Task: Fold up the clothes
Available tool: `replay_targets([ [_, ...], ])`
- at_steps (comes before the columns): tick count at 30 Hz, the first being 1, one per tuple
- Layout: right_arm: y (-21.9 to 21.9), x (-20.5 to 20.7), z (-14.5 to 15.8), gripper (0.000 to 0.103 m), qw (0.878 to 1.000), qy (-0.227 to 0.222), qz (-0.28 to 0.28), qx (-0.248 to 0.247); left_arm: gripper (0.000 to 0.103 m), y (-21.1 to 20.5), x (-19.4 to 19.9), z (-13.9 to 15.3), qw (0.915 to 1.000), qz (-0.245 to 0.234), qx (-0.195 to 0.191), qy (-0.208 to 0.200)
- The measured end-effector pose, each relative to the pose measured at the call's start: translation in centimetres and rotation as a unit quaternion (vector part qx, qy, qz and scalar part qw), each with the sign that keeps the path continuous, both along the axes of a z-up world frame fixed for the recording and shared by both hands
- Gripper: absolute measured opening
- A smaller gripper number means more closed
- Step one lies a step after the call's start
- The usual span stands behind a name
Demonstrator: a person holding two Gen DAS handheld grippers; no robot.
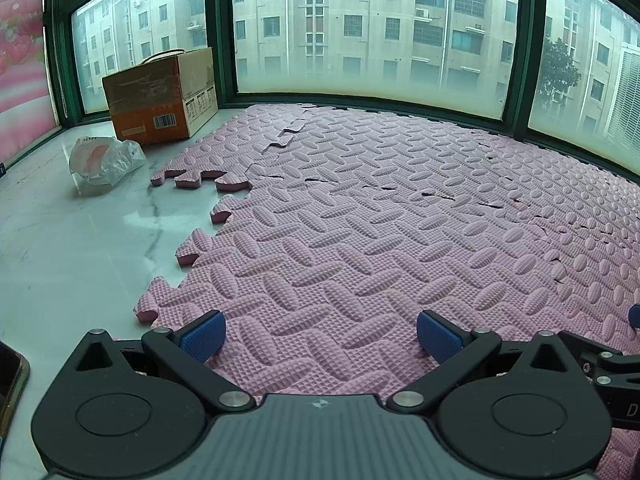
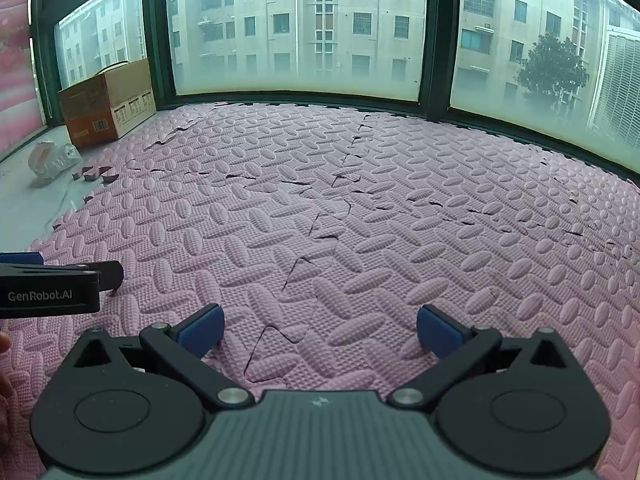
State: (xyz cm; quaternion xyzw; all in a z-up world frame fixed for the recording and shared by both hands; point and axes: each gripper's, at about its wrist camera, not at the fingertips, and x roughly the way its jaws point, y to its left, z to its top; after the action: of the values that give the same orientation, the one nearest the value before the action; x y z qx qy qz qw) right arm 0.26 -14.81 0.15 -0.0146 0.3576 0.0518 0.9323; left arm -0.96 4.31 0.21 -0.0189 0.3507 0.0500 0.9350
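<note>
While both grippers hover low over the pink foam mat (image 1: 380, 220), neither has anything between its fingers; the left gripper (image 1: 320, 338) has its blue pads (image 1: 202, 336) spread wide apart, and the right gripper (image 2: 320, 334) likewise shows its blue pads (image 2: 440, 330) well apart with only mat beneath them. No garment shows in either view, so where the clothes lie cannot be told from these pictures. The mat is made of interlocking tiles with a raised oval pattern; several seams gape or lift, and its toothed edge ends on a pale marble-like surface (image 1: 80, 248) at the left. On that surface, near the corner window (image 1: 360, 32), stands an orange-brown cardboard box (image 1: 160, 96); a crumpled plastic bag (image 1: 104, 160) lies just in front of it, apart from the mat. A phone's edge (image 1: 12, 376) shows at the left wrist view's lower left. In the right wrist view the left gripper enters from the left edge, bearing the lettering GenRobot.AI (image 2: 40, 295); beyond the glass stand apartment blocks (image 2: 320, 12) and a tree (image 2: 554, 68).
</note>
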Motion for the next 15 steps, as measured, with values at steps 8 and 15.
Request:
replay_targets([
  [8, 0.07, -0.02, 0.00, 0.103, 1.000, 0.000, 0.000, -0.001, 0.103, 0.06, -0.03, 0.00, 1.0000, 0.000, -0.002, 0.001],
  [15, 0.07, -0.03, 0.01, 0.103, 1.000, 0.000, -0.001, -0.001, 0.103, 0.07, -0.03, 0.00, 1.0000, 0.000, -0.002, 0.000],
])
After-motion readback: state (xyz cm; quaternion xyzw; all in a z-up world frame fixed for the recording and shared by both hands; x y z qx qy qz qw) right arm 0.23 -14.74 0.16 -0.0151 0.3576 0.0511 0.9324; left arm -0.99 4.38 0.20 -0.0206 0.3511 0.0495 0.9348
